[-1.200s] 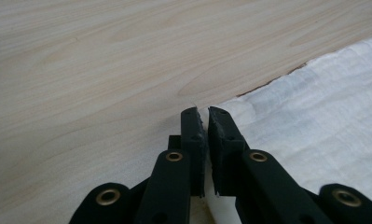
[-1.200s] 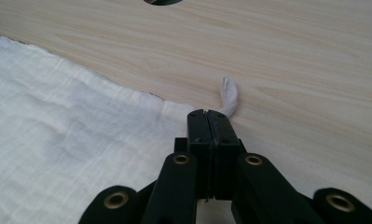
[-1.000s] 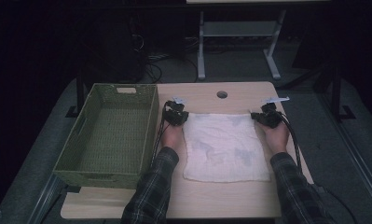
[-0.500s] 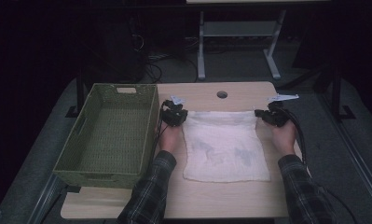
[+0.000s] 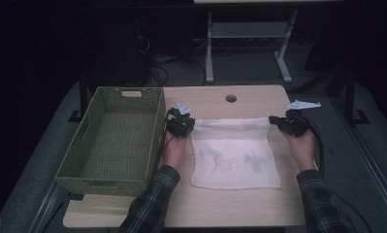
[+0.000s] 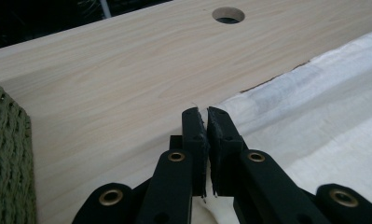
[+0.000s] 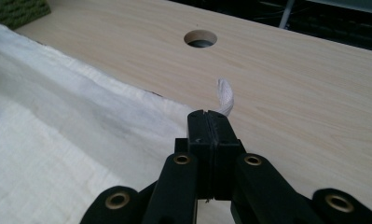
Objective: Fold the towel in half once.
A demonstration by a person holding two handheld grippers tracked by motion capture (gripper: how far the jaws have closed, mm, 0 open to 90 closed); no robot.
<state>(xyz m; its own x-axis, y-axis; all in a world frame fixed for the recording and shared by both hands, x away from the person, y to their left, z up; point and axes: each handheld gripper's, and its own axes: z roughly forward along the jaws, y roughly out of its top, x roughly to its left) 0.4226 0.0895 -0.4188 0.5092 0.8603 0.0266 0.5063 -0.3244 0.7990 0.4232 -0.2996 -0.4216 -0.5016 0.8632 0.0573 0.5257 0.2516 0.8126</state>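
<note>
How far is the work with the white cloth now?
Done: each claw, left and right, is shut on a far corner of the cloth. In hand: its far edge is lifted and stretched. Left: probably folding it; the basket holds no cloth yet.

We see both forearms, in plaid sleeves, reaching up from the near edge in the high view, roughly parallel and well apart. The left hand lies behind the left gripper, knuckles up. The right hand lies behind the right gripper, set slightly farther out to the side. In the left gripper view the jaws are pressed together, tips touching. In the right gripper view the jaws are likewise clamped tight. Each gripper points away from the person, with its cable trailing back along the wrist.
</note>
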